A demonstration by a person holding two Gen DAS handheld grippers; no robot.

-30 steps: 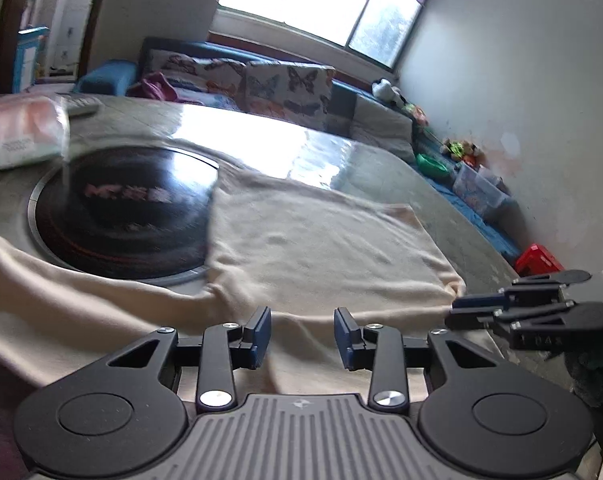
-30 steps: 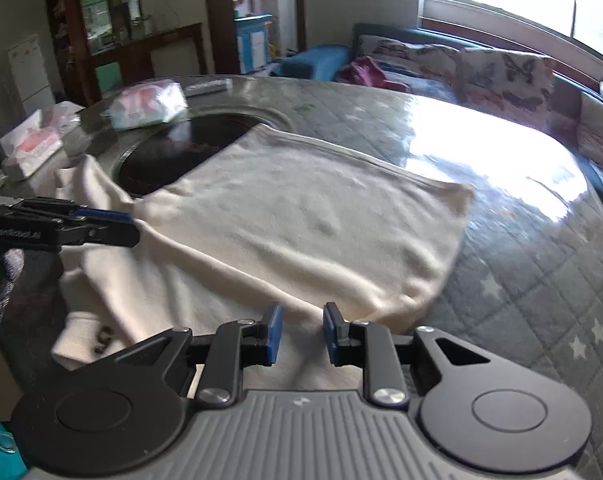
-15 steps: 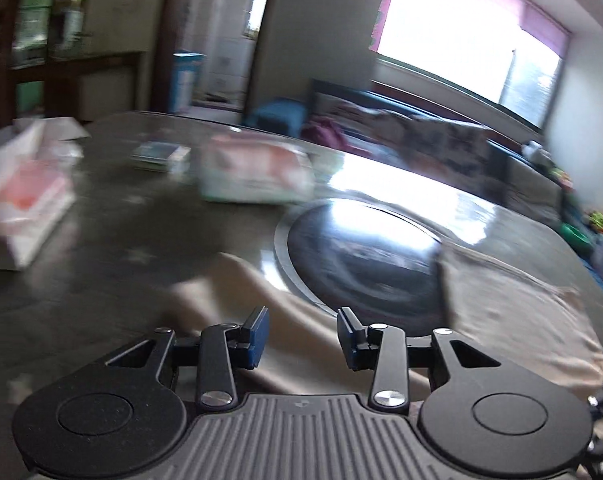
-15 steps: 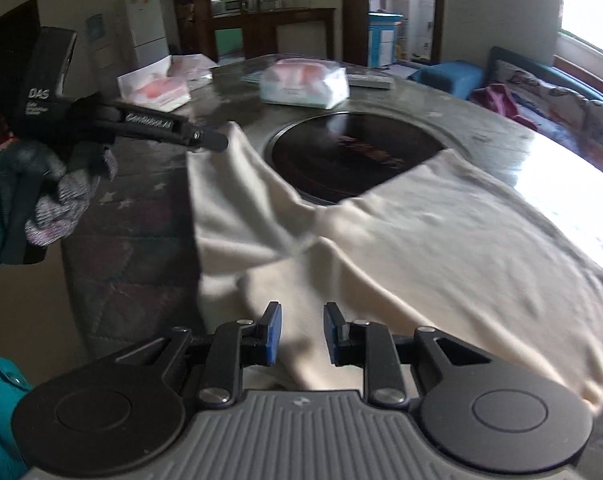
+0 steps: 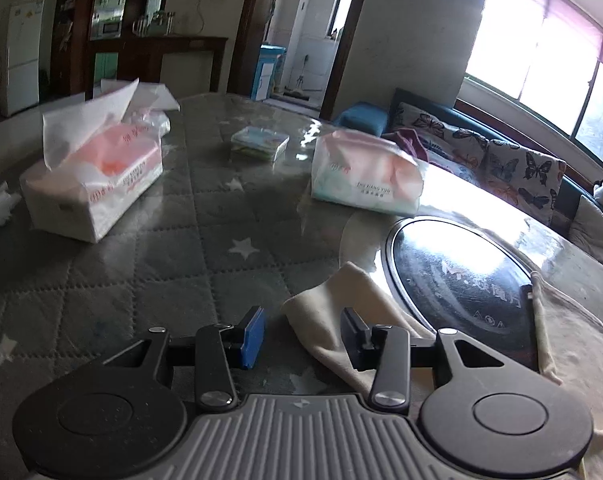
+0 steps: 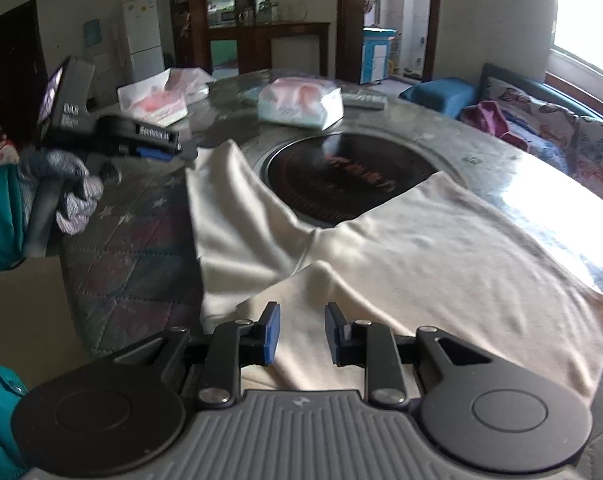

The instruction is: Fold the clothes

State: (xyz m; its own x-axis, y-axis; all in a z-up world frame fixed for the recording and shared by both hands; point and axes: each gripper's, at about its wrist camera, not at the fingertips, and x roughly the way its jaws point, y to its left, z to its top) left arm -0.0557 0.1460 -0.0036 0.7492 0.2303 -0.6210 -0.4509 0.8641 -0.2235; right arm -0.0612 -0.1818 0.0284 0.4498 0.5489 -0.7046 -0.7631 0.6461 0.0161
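**Cream sleeve lying at the left gripper, nothing pinched yet**

Blue-padded fingers (image 5: 252,336) of the left gripper (image 5: 301,338) are standing spread, with the end of the cream garment (image 6: 421,248) lying between and just ahead of them; nothing is being pinched. Right gripper (image 6: 298,334) is likewise spread and hovering over the near fold of the same cloth, holding nothing.

Garment is lying across the quilted grey table cover (image 5: 141,264), one sleeve (image 5: 341,300) running along the rim of the black glass cooktop (image 5: 457,272) and the body draping over the cooktop's other side.

Risks, as judged from here:
- Sleeve end is sitting off-centre toward the right finger; a close now may be catching only an edge, and the cloth could be slipping out on the lift.
- Cloth is bunching at the centre, so a fold may be trapping wrinkles.
- Tissue pack (image 5: 365,178) is sitting just beyond the cooktop; a wide sweep could be knocking it.
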